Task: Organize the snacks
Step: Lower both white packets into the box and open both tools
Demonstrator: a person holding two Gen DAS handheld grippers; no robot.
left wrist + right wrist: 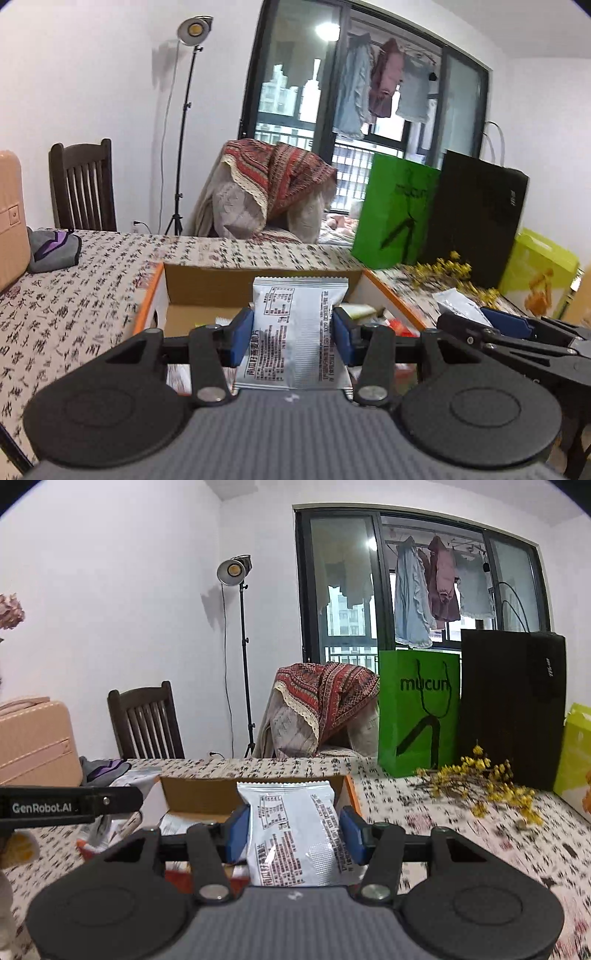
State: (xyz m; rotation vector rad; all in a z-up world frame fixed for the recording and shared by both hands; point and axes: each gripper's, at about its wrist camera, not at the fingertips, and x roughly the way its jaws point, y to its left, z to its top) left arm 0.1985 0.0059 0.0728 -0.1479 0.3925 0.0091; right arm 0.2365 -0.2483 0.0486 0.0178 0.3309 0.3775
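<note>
In the left wrist view my left gripper is shut on a silver snack packet held upright, its blue pads pressing both sides. Behind and below it lies an open cardboard box with orange-edged flaps and more snacks inside. At the right edge the right gripper shows with another silver packet. In the right wrist view my right gripper is shut on its own silver snack packet, above the same box. The left gripper's black arm reaches in from the left.
The table wears a cloth printed with black characters. A green paper bag, a black bag, a lime bag and yellow dried flowers stand at the right. A pink case, grey pouch and wooden chair are left.
</note>
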